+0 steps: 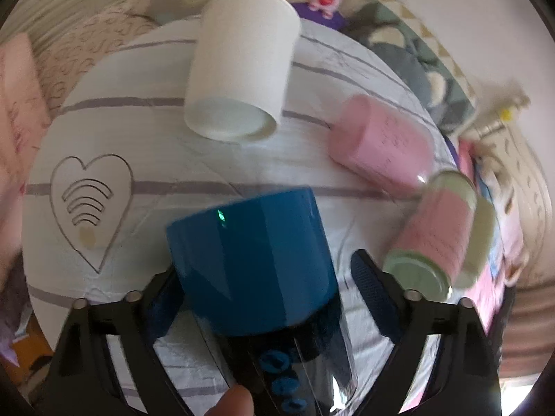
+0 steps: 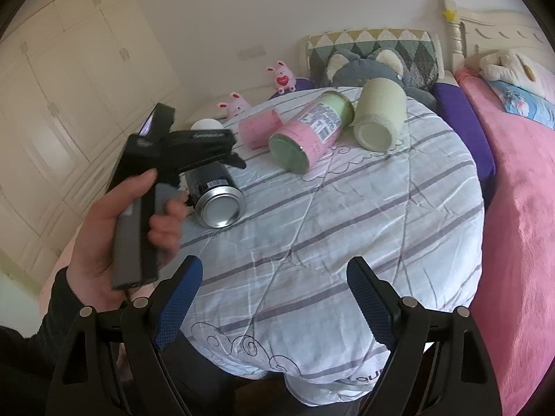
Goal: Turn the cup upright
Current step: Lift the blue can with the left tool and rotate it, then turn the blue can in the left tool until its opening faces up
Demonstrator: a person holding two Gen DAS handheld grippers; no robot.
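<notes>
Only "OU", partial letters on the striped cloth (image 2: 373, 372) edge.

Walls: plain cream wall (image 2: 277, 10), evenly daylit.
Wardrobe: cream panelled doors (image 2: 66, 79) on the left.
Bed: pink blanket (image 2: 520, 187) on the right, cream headboard (image 2: 499, 24) behind it.
Table: round, under a white cloth (image 2: 347, 215) with grey stripes.
Cushion: diamond-patterned (image 2: 371, 45), against the wall.

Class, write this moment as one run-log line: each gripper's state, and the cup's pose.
left gripper: open around blue cylindrical metal cup | cup: on its side | right gripper: open, holding nothing | surface: striped white cloth
</notes>
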